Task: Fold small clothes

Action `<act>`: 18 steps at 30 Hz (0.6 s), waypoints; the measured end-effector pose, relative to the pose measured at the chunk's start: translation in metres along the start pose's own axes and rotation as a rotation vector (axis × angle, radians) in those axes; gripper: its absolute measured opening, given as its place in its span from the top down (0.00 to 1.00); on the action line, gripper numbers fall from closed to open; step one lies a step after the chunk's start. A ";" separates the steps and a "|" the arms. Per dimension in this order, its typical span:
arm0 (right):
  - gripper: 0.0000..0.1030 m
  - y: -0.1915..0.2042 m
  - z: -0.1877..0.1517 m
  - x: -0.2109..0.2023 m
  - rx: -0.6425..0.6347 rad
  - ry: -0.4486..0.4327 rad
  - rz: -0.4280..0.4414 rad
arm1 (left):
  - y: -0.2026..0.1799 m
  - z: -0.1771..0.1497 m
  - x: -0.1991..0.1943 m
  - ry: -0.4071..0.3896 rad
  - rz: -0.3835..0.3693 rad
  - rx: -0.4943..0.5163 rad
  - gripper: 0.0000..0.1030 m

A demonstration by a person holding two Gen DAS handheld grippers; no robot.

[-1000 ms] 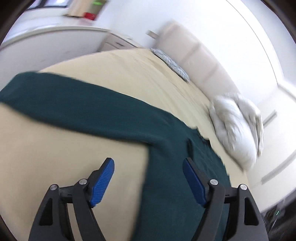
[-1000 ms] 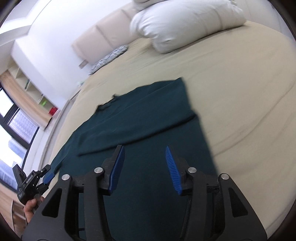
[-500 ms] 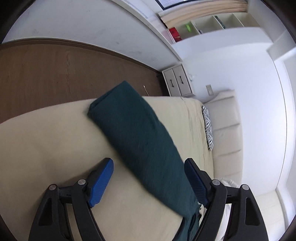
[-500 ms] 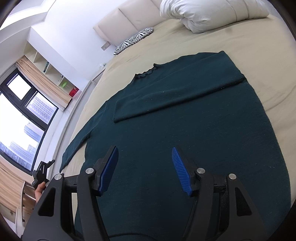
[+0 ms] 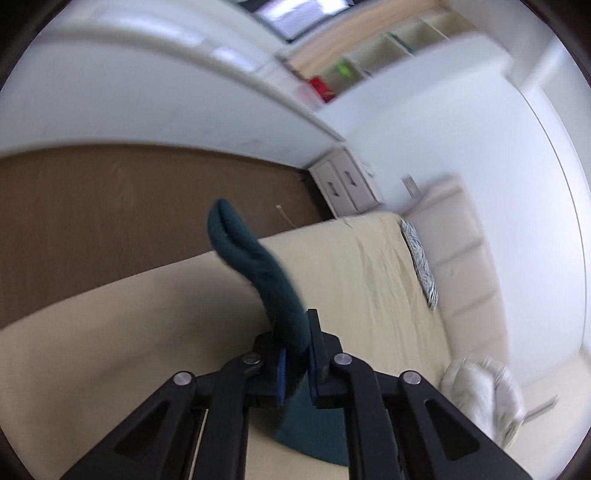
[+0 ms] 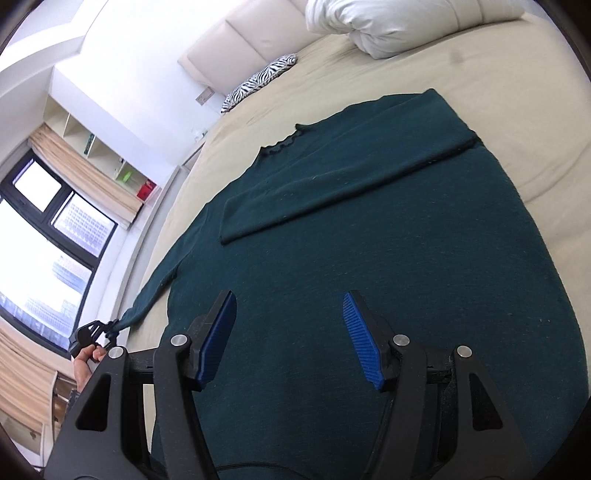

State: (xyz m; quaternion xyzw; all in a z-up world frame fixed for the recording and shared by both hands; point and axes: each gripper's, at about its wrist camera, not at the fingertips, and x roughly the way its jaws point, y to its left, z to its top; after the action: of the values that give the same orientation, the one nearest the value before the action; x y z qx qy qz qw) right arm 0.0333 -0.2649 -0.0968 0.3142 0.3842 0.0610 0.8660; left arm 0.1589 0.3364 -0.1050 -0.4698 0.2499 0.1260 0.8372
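Observation:
A dark green long-sleeved top (image 6: 369, 236) lies flat on the beige bed (image 6: 498, 74), with one sleeve (image 6: 347, 177) folded across its chest. Its other sleeve (image 6: 159, 284) stretches out toward the bed's edge. In the left wrist view, my left gripper (image 5: 295, 363) is shut on that sleeve (image 5: 258, 273), whose cuff end sticks up beyond the jaws. The same gripper (image 6: 94, 330) shows small in the right wrist view, held by a hand (image 6: 86, 363). My right gripper (image 6: 288, 339) hangs open over the top's lower body, with nothing between its fingers.
White pillows (image 6: 388, 26) and a zebra-print cushion (image 6: 258, 83) lie at the padded headboard (image 6: 243, 37). Brown floor (image 5: 110, 206), a white drawer unit (image 5: 343, 182) and wall shelves (image 5: 369, 55) lie beyond the bed's edge. Windows with curtains (image 6: 55, 229) fill that side.
My left gripper swung from the top's body out to the sleeve end and closed on it. The right gripper opened a little and moved closer over the top.

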 end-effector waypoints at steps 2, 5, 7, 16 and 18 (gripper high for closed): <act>0.43 -0.007 -0.002 -0.002 0.014 -0.002 0.004 | -0.054 -0.016 0.000 0.001 -0.012 0.176 0.92; 0.43 -0.017 -0.004 -0.008 0.030 -0.015 0.009 | -0.133 -0.058 0.007 0.023 -0.025 0.452 0.92; 0.43 -0.026 -0.005 -0.014 0.045 -0.030 0.009 | -0.185 -0.108 0.012 0.043 -0.036 0.672 0.92; 0.43 -0.073 0.000 -0.043 0.141 -0.107 -0.018 | -0.273 -0.362 0.032 0.140 -0.113 1.356 0.87; 0.43 -0.082 0.001 -0.046 0.157 -0.111 -0.029 | -0.267 -0.388 0.045 0.199 -0.096 1.382 0.83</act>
State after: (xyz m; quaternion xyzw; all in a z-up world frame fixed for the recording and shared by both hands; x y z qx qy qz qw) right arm -0.0093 -0.3467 -0.1159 0.3787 0.3436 0.0008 0.8594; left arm 0.1992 -0.1347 -0.1041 0.1505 0.3271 -0.1427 0.9220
